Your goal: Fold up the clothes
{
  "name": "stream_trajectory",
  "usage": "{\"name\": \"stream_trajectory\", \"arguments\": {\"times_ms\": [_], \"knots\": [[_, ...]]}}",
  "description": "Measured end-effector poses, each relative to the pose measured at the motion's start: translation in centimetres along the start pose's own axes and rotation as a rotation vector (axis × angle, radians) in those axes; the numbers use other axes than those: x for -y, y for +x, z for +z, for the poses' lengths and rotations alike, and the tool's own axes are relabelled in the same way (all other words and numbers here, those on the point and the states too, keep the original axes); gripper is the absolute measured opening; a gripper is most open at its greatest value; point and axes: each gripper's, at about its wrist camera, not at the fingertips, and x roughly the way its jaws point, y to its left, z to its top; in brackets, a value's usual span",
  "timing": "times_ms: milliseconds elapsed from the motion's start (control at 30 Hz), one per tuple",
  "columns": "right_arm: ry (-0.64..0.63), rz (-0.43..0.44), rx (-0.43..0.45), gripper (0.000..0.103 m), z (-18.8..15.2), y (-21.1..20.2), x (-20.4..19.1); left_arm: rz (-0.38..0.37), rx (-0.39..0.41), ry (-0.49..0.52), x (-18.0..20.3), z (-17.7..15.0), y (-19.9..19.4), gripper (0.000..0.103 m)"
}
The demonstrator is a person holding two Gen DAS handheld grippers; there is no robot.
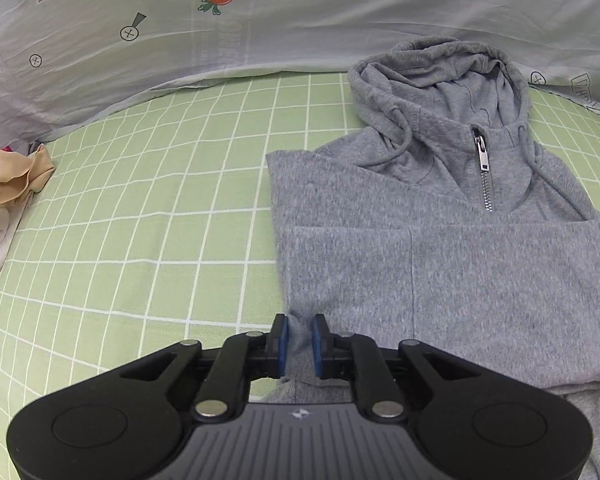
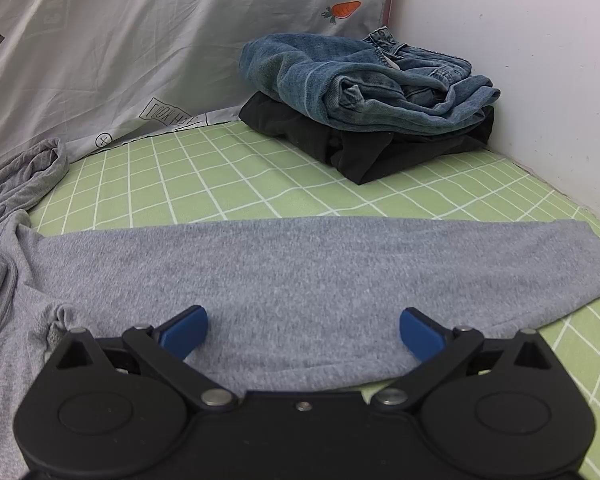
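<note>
A grey hoodie (image 1: 440,264) lies on the green checked bed sheet (image 1: 140,208), hood at the far end, zipper up, one sleeve folded across its chest. My left gripper (image 1: 300,344) is nearly shut, its blue pads pinching the hoodie's left edge fabric. In the right wrist view the hoodie's other sleeve (image 2: 300,264) stretches flat to the right. My right gripper (image 2: 303,330) is wide open, low over that sleeve, holding nothing.
A grey printed quilt (image 1: 260,20) lies along the far side. A stack of folded blue jeans (image 2: 364,76) on black clothing (image 2: 364,144) sits in the corner by the white wall (image 2: 520,60). Beige clothes (image 1: 8,184) lie at the left edge.
</note>
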Motion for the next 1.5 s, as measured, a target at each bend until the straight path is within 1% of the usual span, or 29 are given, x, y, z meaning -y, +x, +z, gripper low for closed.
{"name": "stream_trajectory", "arguments": {"times_ms": [33,67,100,133,167,233,267,333,400,500,567,667,767,867,933,1033,1200,1233,1267,1300,1333,1367,1400,1433,1500], "knots": [[0.000,0.001,0.000,0.103,0.0,0.0,0.0,0.008,-0.002,0.018,0.3,0.0,0.1,0.037],[-0.001,0.003,0.000,0.103,0.0,0.0,0.0,0.010,-0.006,0.037,0.6,0.0,0.1,0.044],[-0.002,0.007,-0.001,0.103,0.1,0.1,0.1,0.016,-0.008,0.058,0.9,0.0,0.3,0.058],[-0.007,0.013,-0.001,0.103,0.1,0.1,0.2,0.024,-0.010,0.078,1.2,-0.1,0.5,0.066],[-0.021,0.024,-0.003,0.103,0.2,0.2,0.3,0.037,-0.005,0.095,1.5,-0.2,0.6,0.069],[-0.050,0.042,-0.008,0.103,0.5,0.3,0.8,0.067,0.012,0.127,1.9,-0.4,0.6,0.076],[-0.067,0.041,-0.008,0.103,0.8,0.4,1.2,0.076,0.017,0.140,2.0,-0.5,0.6,0.078],[-0.110,-0.015,0.010,0.103,1.2,0.7,2.4,0.088,0.023,0.155,2.1,-0.5,0.7,0.083],[-0.121,-0.063,0.021,0.103,1.6,1.2,4.4,0.093,0.021,0.151,2.0,-0.5,0.8,0.086],[-0.072,-0.122,0.018,0.103,2.2,2.5,8.5,0.098,0.021,0.146,2.0,-0.5,0.8,0.087],[-0.059,-0.155,0.020,0.103,2.5,3.3,11.0,0.111,0.033,0.167,2.3,-0.6,0.8,0.088],[-0.075,-0.191,0.027,0.103,3.1,4.2,13.8,0.128,0.046,0.193,2.7,-0.7,0.7,0.088],[-0.102,-0.251,0.025,0.103,3.6,4.8,15.9,0.136,0.045,0.189,2.8,-0.7,0.8,0.089],[-0.037,-0.281,0.014,0.103,4.0,5.1,18.7,0.145,0.043,0.184,2.8,-0.7,0.9,0.092],[0.037,-0.279,0.008,0.103,4.0,5.2,20.6,0.151,0.044,0.180,2.8,-0.7,0.9,0.094],[0.163,-0.226,0.001,0.103,3.5,5.2,22.6,0.154,0.043,0.170,2.7,-0.7,0.9,0.094],[0.190,-0.228,0.000,0.102,3.5,5.2,22.4,0.156,0.044,0.161,2.7,-0.8,0.9,0.095],[0.190,-0.225,0.004,0.098,3.5,5.1,22.1,0.156,0.044,0.160,2.7,-0.8,0.9,0.095],[0.187,-0.219,0.009,0.087,3.5,4.9,21.9,0.157,0.045,0.158,2.7,-0.8,0.9,0.095],[0.176,-0.206,0.012,0.079,3.5,4.6,21.5,0.157,0.045,0.157,2.7,-0.8,0.9,0.095],[0.165,-0.189,0.009,0.061,3.6,4.3,20.9,0.157,0.045,0.155,2.7,-0.9,0.9,0.095],[0.154,-0.172,0.005,0.038,3.7,4.0,20.3,0.158,0.046,0.154,2.7,-0.9,0.9,0.095],[0.143,-0.154,0.001,0.032,3.8,3.6,19.7,0.157,0.046,0.150,2.6,-0.9,0.9,0.095],[0.131,-0.136,-0.006,0.029,3.7,3.3,18.8,0.156,0.046,0.145,2.6,-0.9,0.9,0.095],[0.146,-0.097,-0.013,0.027,3.4,2.8,17.4,0.154,0.047,0.138,2.5,-0.9,0.9,0.095]]}}
